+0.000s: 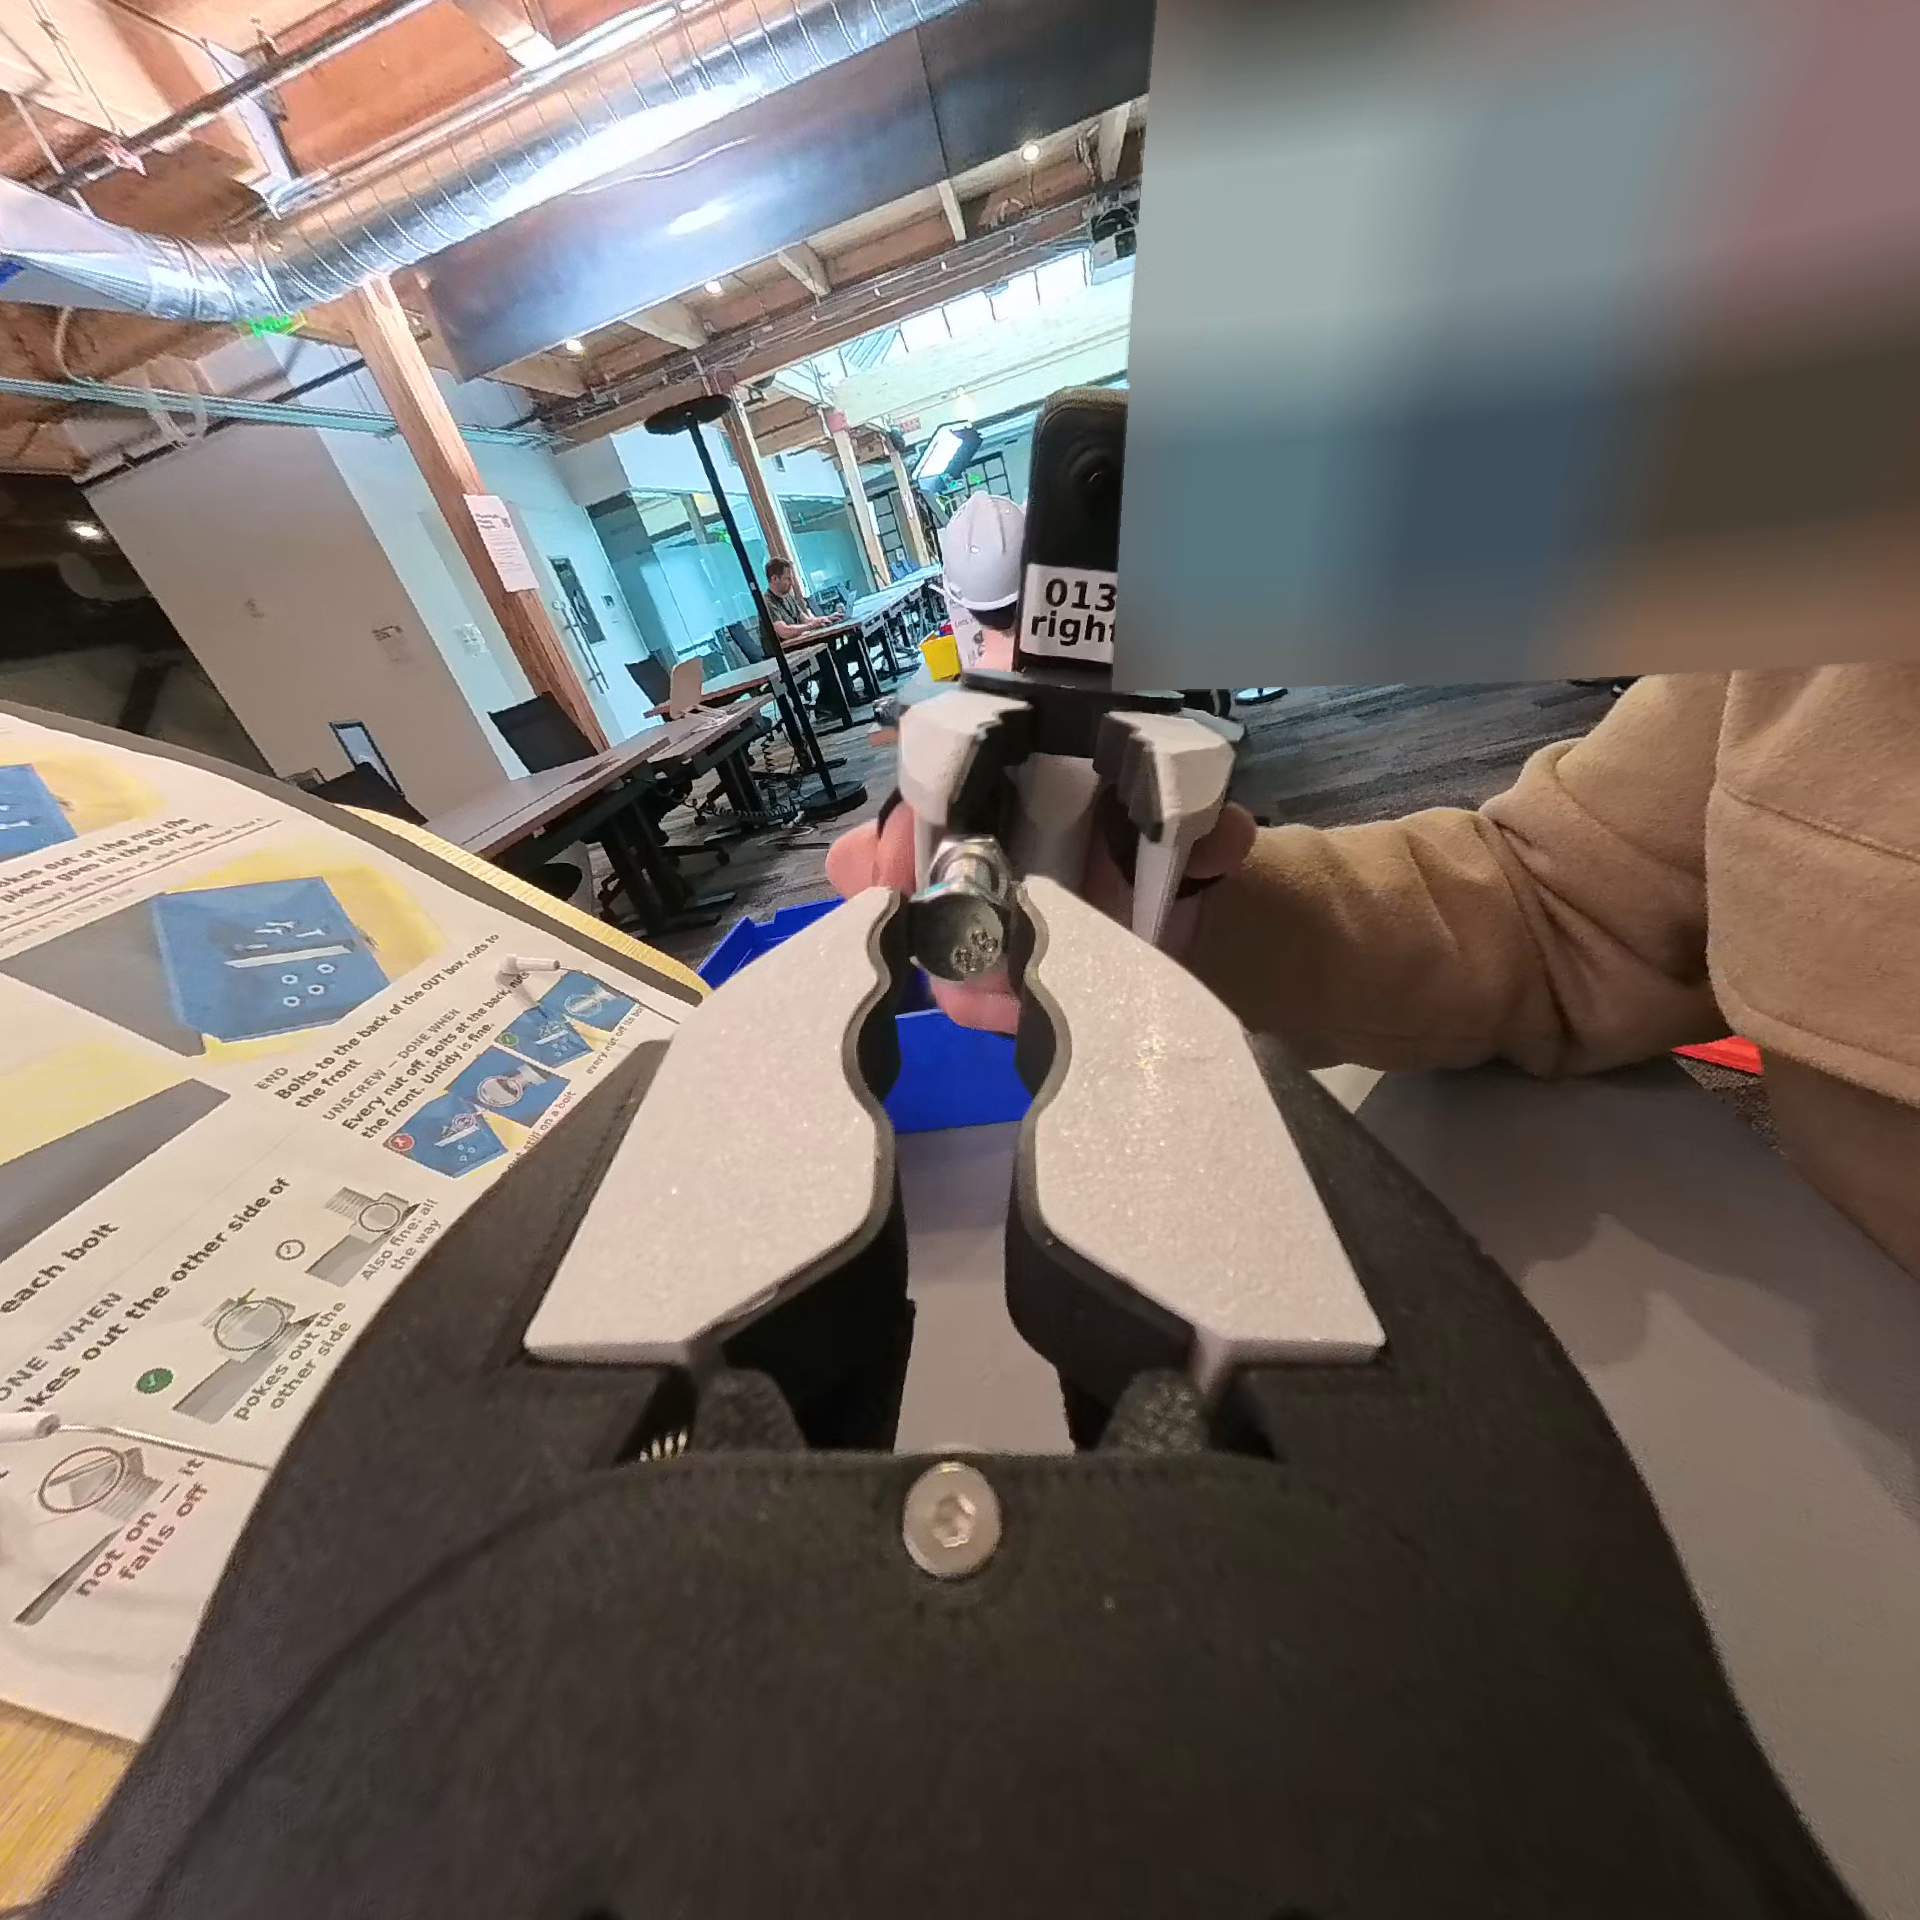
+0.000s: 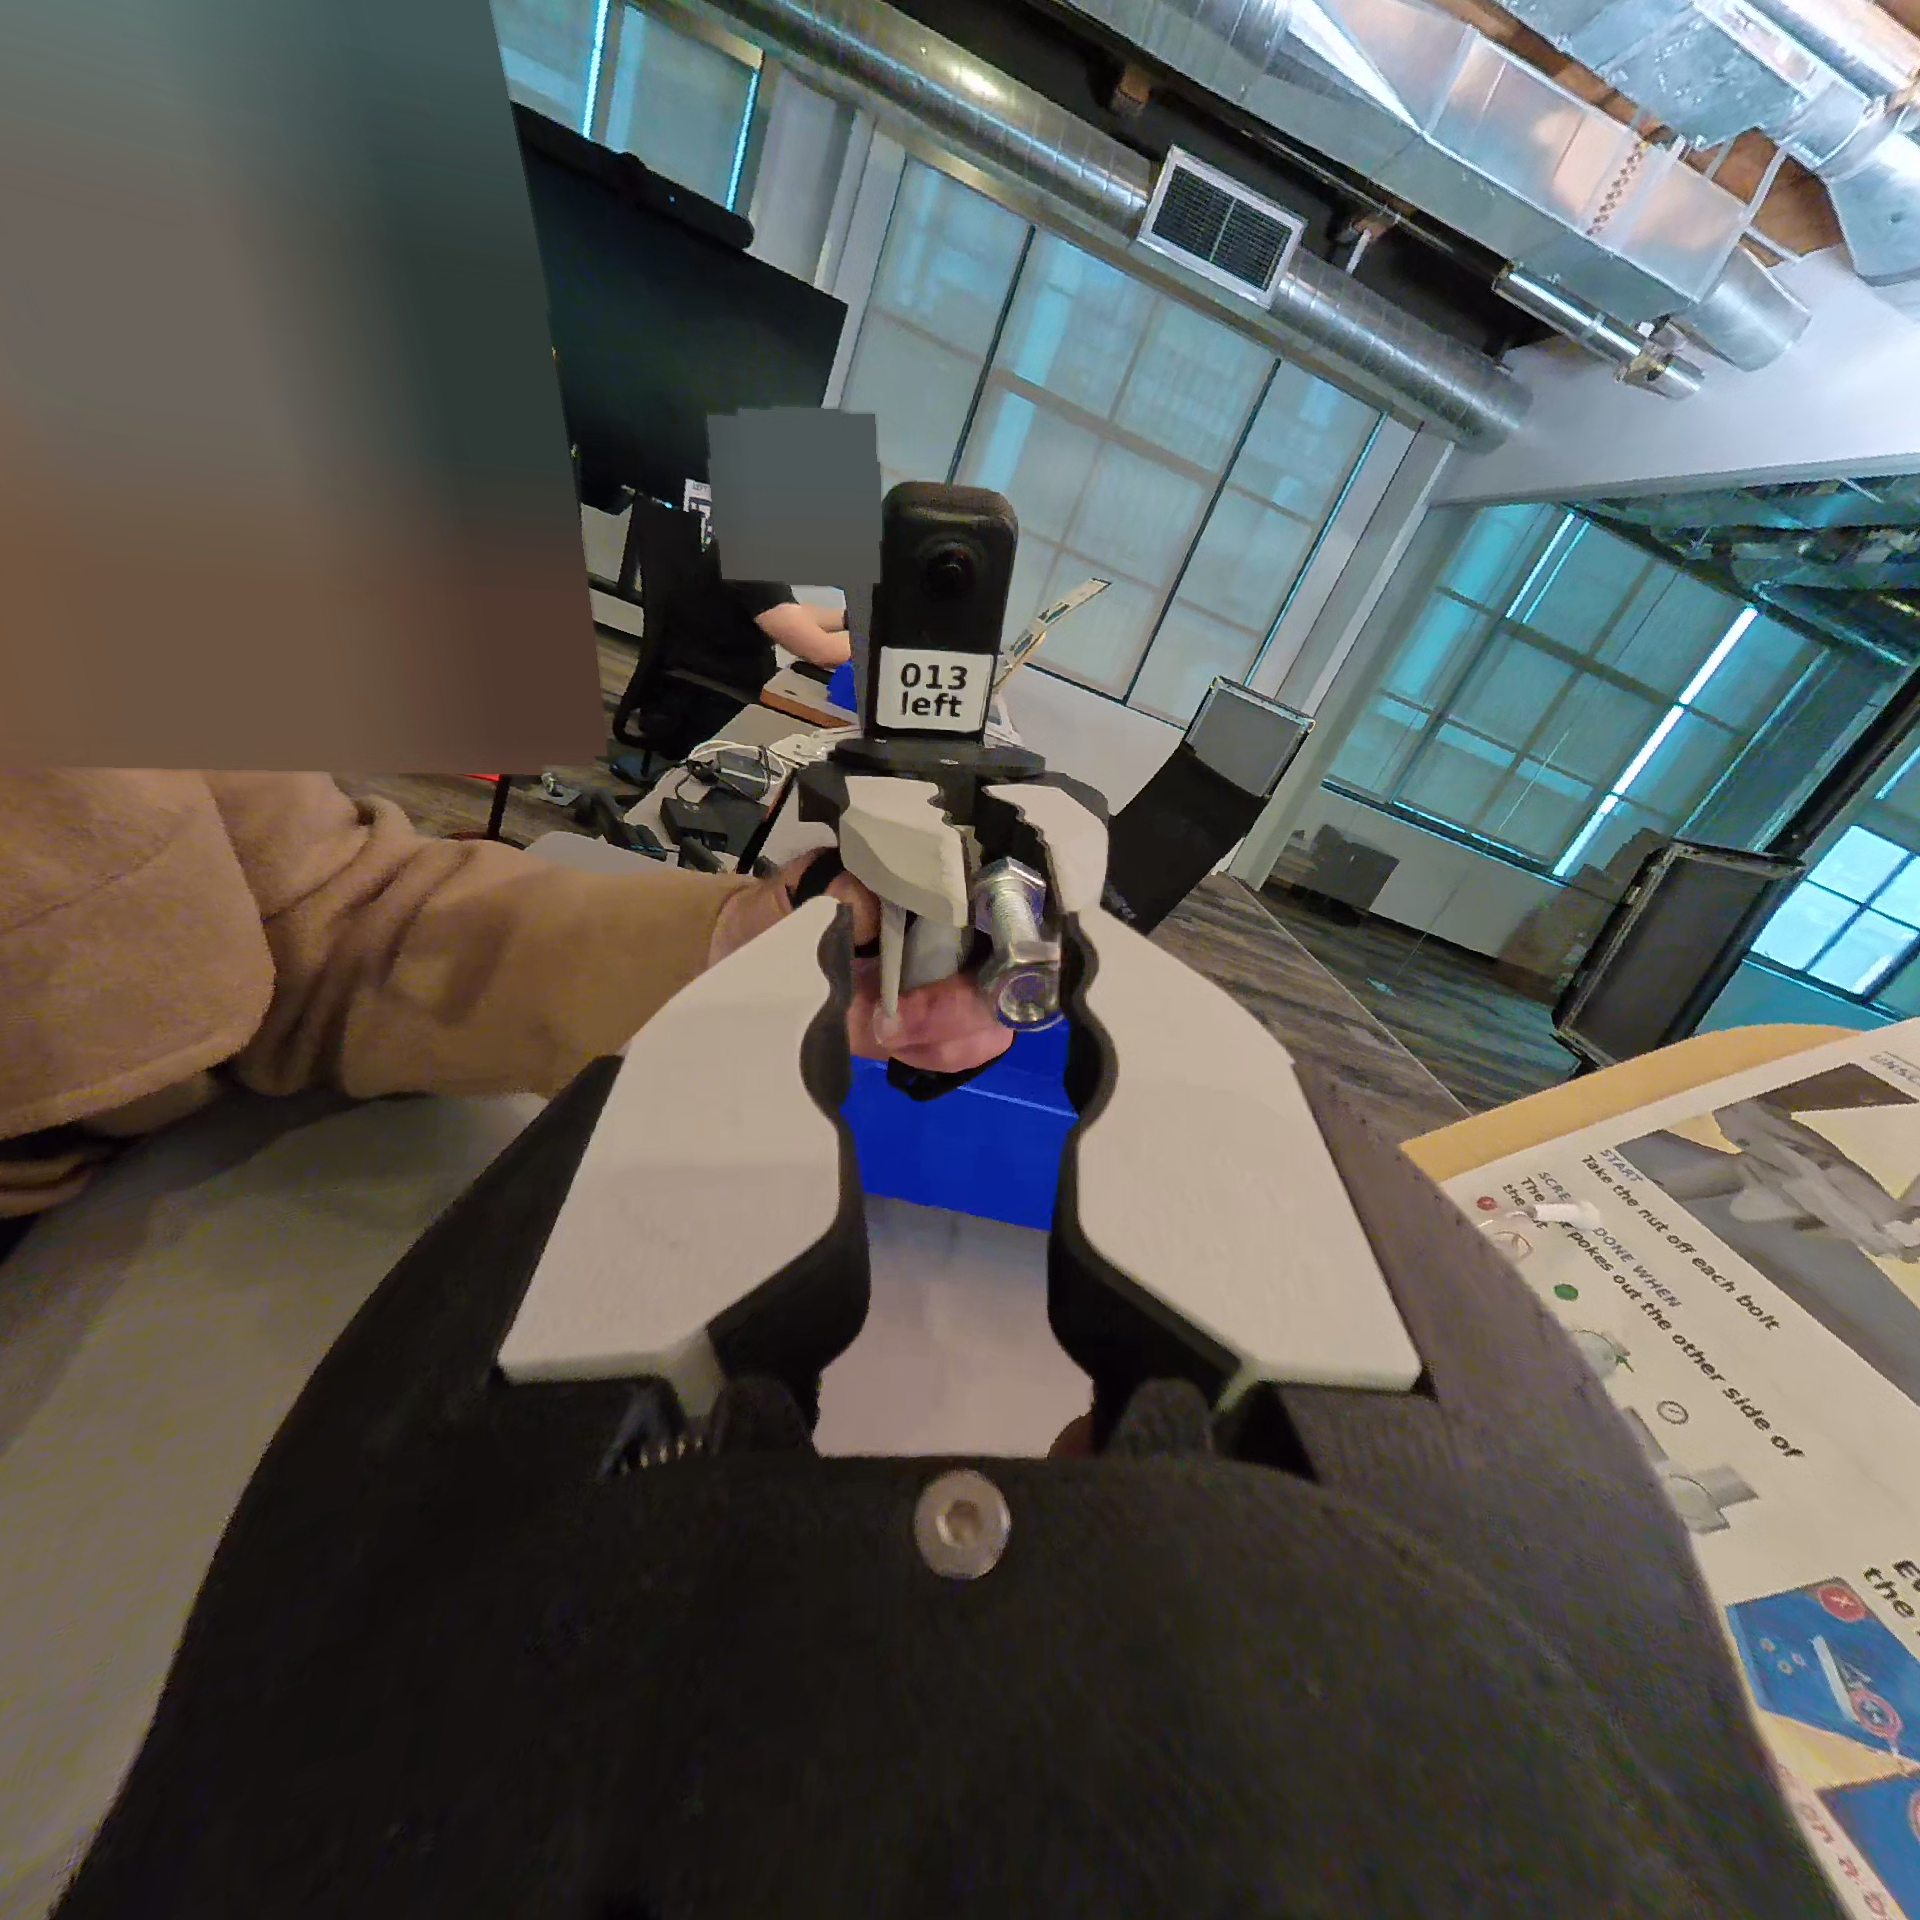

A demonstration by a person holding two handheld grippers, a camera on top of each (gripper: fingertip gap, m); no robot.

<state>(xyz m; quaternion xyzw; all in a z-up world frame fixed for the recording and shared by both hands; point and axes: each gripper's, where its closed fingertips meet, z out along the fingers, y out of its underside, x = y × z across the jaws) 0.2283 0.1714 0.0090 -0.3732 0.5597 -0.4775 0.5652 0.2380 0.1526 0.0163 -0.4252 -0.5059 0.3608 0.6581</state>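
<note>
Our left tool (image 1: 958, 935) clamps the bolt (image 1: 961, 935) head, right tool (image 2: 1023, 987) its nut (image 2: 1023, 992): stiff, slick steel above the blue bin (image 2: 961, 1153).

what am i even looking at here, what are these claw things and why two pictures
These are two hand-held grabbing tools, one in each of a person's hands, each carrying its own camera that looks along its two fingers. The two pictures show the same moment, seen from each tool.

In the left wrist view the left gripper clamps the head of a silver bolt. In the right wrist view the right gripper closes around the nut at its other end. The tools face each other above a blue bin on a grey table, with a printed instruction sheet beside it.
</note>
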